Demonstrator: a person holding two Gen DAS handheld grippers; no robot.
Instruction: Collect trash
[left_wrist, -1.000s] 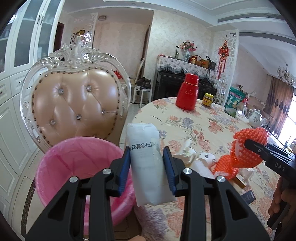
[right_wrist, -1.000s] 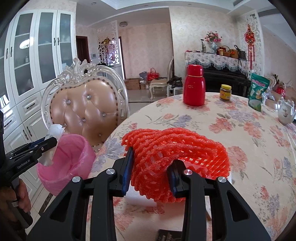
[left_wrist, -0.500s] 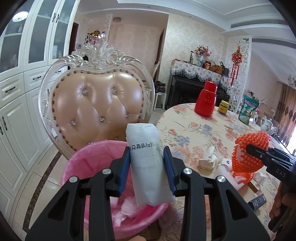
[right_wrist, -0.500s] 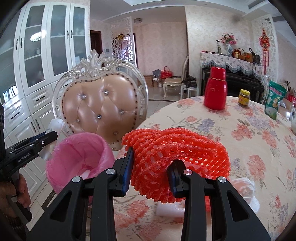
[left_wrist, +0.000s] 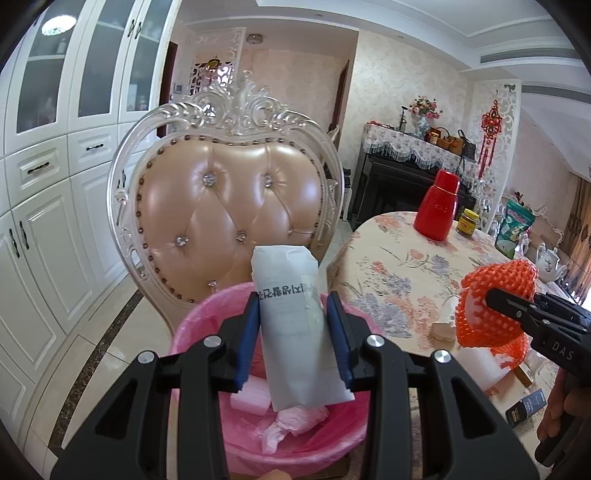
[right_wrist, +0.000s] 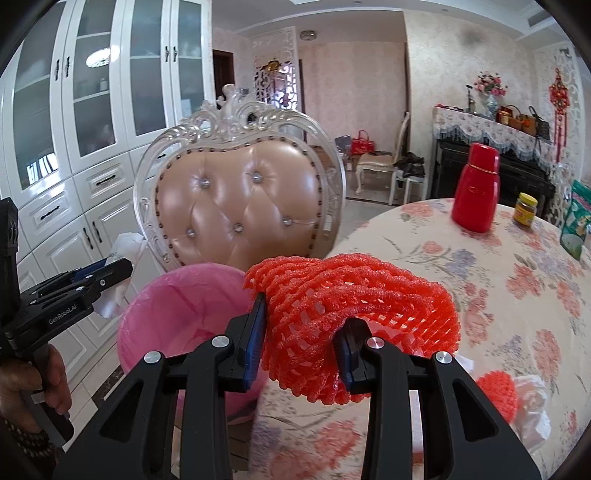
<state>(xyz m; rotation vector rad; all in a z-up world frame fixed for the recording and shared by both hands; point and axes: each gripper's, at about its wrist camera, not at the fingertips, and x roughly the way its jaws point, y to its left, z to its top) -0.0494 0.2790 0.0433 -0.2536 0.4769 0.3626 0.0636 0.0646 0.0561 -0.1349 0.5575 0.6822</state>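
Observation:
My left gripper (left_wrist: 293, 332) is shut on a white paper packet (left_wrist: 291, 325) with black print, held upright over the pink-lined trash bin (left_wrist: 207, 325). White scraps (left_wrist: 291, 424) lie inside the bin. My right gripper (right_wrist: 301, 339) is shut on a red foam fruit net (right_wrist: 354, 291), just right of the bin (right_wrist: 177, 314) at the table's edge. In the left wrist view the right gripper (left_wrist: 491, 299) with its net (left_wrist: 495, 291) shows at the right. In the right wrist view the left gripper (right_wrist: 122, 267) shows at the left with its packet (right_wrist: 123, 247).
A tufted chair (left_wrist: 229, 206) stands right behind the bin. The round floral table (right_wrist: 517, 295) carries a red thermos (right_wrist: 476, 192), a jar (right_wrist: 525, 208), a green bag (left_wrist: 515, 229), a teapot (left_wrist: 550, 258), more red netting (right_wrist: 496, 391) and white scraps (left_wrist: 445, 326). White cabinets (left_wrist: 55, 184) line the left wall.
Both grippers have swung left from over the table toward the bin. The packet now hangs over the bin's opening, and the net has come to the table's edge beside it. Both grips are unchanged.

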